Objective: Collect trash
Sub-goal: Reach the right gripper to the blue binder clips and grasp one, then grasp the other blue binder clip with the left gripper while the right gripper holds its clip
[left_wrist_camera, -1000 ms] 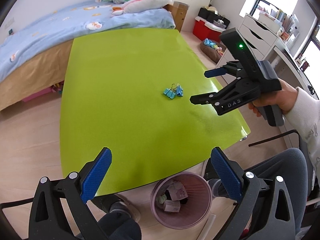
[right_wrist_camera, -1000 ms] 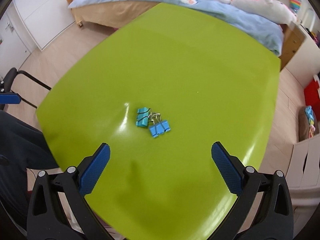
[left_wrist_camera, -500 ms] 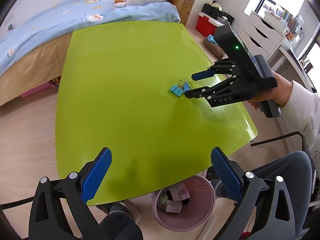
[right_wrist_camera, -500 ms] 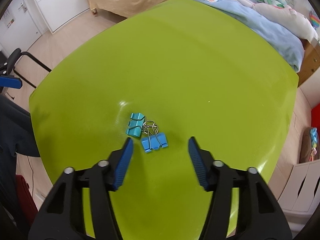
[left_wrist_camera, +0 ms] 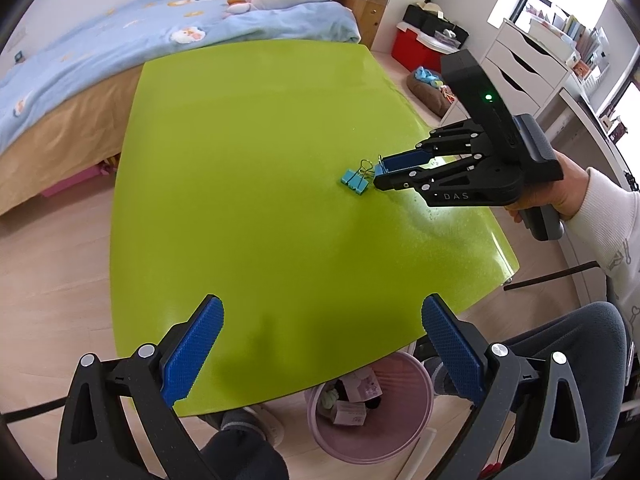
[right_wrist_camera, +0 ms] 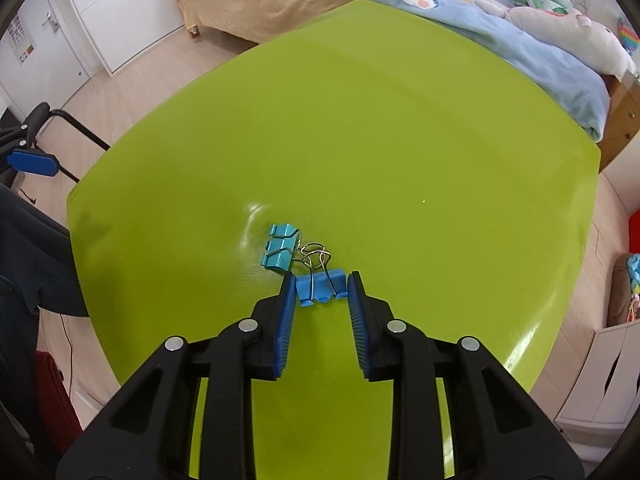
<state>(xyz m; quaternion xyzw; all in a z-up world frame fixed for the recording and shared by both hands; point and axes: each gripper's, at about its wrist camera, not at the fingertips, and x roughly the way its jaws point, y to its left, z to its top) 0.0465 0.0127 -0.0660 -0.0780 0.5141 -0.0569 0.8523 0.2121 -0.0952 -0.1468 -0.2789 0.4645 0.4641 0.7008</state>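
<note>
Two binder clips lie linked by their wire handles on the lime-green table [right_wrist_camera: 400, 140]. My right gripper [right_wrist_camera: 319, 280] is closing, and its blue pads touch both sides of the darker blue clip [right_wrist_camera: 320, 289]. The teal clip [right_wrist_camera: 280, 246] lies just beyond, outside the jaws. In the left wrist view, the right gripper [left_wrist_camera: 378, 174] points down at the table with the teal clip [left_wrist_camera: 354, 181] beside its tips. My left gripper [left_wrist_camera: 320, 344] hangs open and empty over the table's near edge.
A pink waste bin [left_wrist_camera: 416, 420] with crumpled paper and small boxes stands on the floor under the table's near edge, beside the person's legs. A bed [left_wrist_camera: 120, 52] borders the far side, and white drawers [left_wrist_camera: 532, 72] stand at the right.
The right gripper came down to the clips and its jaws went from wide open to closed around the blue clip. The left gripper stayed open and in place.
</note>
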